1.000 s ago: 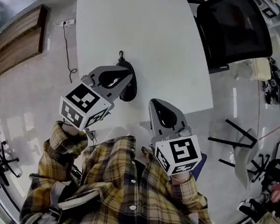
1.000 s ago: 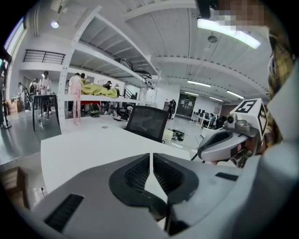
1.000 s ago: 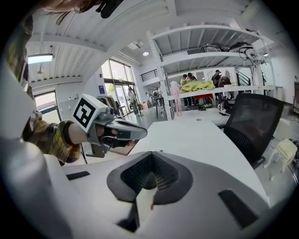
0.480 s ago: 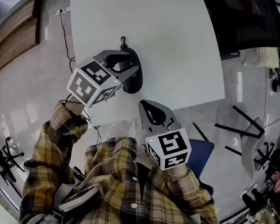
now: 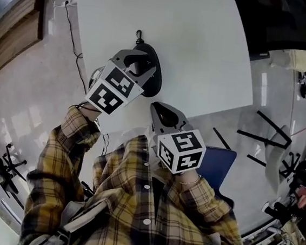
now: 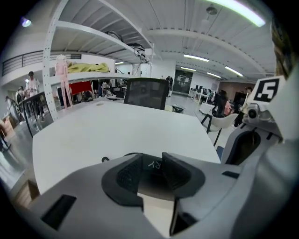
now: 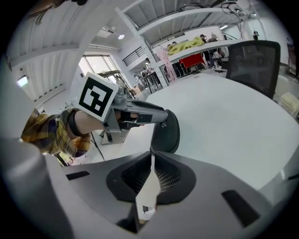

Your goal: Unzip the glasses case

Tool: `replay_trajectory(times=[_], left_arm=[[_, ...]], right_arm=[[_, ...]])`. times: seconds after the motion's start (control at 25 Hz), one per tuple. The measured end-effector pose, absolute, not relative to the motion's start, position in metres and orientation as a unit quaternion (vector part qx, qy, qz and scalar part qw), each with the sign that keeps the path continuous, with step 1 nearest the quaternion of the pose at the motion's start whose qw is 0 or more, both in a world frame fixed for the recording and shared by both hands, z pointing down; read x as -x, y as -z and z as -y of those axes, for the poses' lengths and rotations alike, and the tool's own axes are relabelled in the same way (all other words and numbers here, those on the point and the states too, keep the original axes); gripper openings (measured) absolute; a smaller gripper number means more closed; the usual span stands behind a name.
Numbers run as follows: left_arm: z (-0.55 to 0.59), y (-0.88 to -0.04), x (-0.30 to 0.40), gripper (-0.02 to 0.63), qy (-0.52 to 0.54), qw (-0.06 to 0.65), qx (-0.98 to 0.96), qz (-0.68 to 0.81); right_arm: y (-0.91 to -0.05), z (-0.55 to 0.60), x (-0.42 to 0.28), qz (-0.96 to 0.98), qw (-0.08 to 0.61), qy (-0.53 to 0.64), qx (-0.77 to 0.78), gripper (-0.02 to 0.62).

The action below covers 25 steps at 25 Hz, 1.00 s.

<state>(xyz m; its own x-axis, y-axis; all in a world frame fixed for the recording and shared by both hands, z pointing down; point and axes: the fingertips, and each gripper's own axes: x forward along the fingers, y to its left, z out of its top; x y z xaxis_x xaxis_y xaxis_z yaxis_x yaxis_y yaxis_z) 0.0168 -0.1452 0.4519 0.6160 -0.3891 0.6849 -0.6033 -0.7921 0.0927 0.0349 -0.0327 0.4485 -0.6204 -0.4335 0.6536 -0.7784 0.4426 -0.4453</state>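
1. Closest in is the person's checked shirt (image 5: 132,215). A blue chair seat (image 5: 219,167) sits just to its right.
2. The right gripper (image 5: 161,110) hangs over the near edge of the white bench (image 5: 204,48). Its jaws are closed tight together and hold nothing (image 7: 152,163). It is close to the glasses case (image 5: 155,80) but does not touch it.
3. The left gripper (image 5: 139,63) is right above the glasses case. Its jaws have just been opening and now stand partly apart (image 6: 152,161). The dark case (image 6: 152,163) shows in the gap between them, but the pads do not press on it.
4. The glasses case is black and lies flat on the bench, near the near left corner. From the right gripper view it lies just ahead (image 7: 166,133). A small loop (image 5: 139,36) at its far end points away from the person.
5. Past the case and to its right, the white bench top spreads out wide, with lots of room to move.
6. The left edge of the bench is not far from the case. A thin cable (image 5: 70,29) runs over the floor beside it.
7. A black chair (image 5: 286,22) stands at the far right corner.
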Motion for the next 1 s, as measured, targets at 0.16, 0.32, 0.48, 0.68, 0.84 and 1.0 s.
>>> replay_trajectory(times=[0.16, 0.32, 0.48, 0.68, 0.84, 1.0], left_arm=[[0.144, -0.456, -0.018, 0.135, -0.331, 0.133, -0.889, 0.286], [0.142, -0.455, -0.016, 0.133, -0.329, 0.134, -0.892, 0.279], [0.145, -0.453, -0.016, 0.132, -0.336, 0.14, -0.889, 0.279], [0.147, -0.452, -0.016, 0.118, -0.336, 0.143, -0.89, 0.273], [0.148, -0.453, -0.014, 0.11, -0.329, 0.144, -0.892, 0.275], [0.147, -0.453, -0.015, 0.109, -0.328, 0.143, -0.894, 0.269]], right_arm=[[-0.467, 0.027, -0.026, 0.804, 0.226, -0.406, -0.37, 0.002], [-0.479, 0.026, -0.011, 0.795, 0.219, -0.42, -0.379, 0.059], [-0.488, 0.029, 0.0, 0.782, 0.211, -0.429, -0.401, 0.068], [-0.497, 0.035, 0.008, 0.749, 0.19, -0.445, -0.452, 0.095], [-0.503, 0.041, 0.006, 0.722, 0.187, -0.44, -0.501, 0.107], [-0.506, 0.042, 0.001, 0.685, 0.192, -0.432, -0.555, 0.107]])
